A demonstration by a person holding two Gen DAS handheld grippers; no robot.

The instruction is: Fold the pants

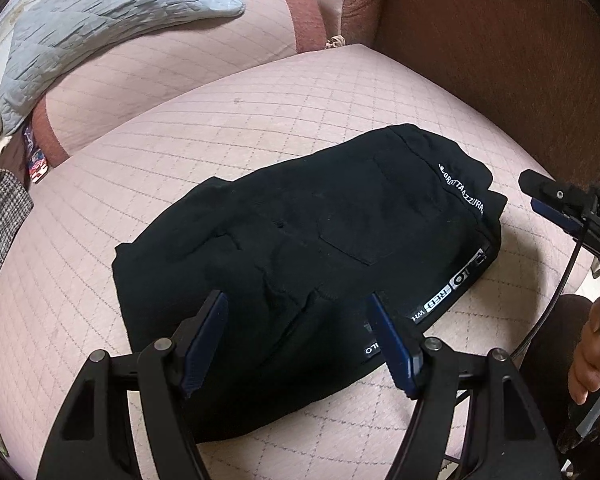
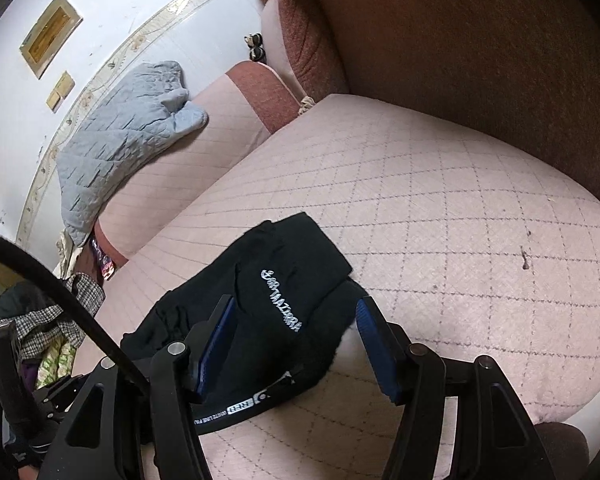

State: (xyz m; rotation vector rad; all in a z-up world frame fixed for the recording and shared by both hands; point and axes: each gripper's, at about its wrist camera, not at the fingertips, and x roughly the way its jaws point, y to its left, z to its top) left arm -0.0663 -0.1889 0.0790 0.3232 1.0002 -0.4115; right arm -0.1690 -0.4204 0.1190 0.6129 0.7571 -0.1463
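Black cotton-looking pants (image 1: 320, 248), just the one pair, folded down into a chunky rectangular bundle sitting on the pink quilted sofa seat (image 1: 260, 120), with white lettering along one hem and a striped printed band at the near edge. Two grippers in play. The left gripper (image 1: 300, 344) hangs over the near end of the bundle with its jaws spread wide; the blue ribbed pads (image 1: 204, 344) are clear of the fabric on both sides, so nothing is pinched, though I can't tell if the tips brush the cloth underneath. The right gripper (image 2: 296, 352) is also wide apart over the lettered end of the pants, pads not pressing on anything, and from the left wrist view you can see it off to the side with a hand (image 1: 588, 356) wrapped round its handle. The seat has a diamond stitch pattern and a soft, slightly worn look, and the sofa back (image 1: 500, 60) is a darker brown nubby fabric. One grey quilted blanket (image 1: 100, 28) is draped over the padded armrest (image 1: 160, 80), which has reddish fabric at each end. One houndstooth-checked cloth (image 1: 0, 224) pokes in at the left edge.
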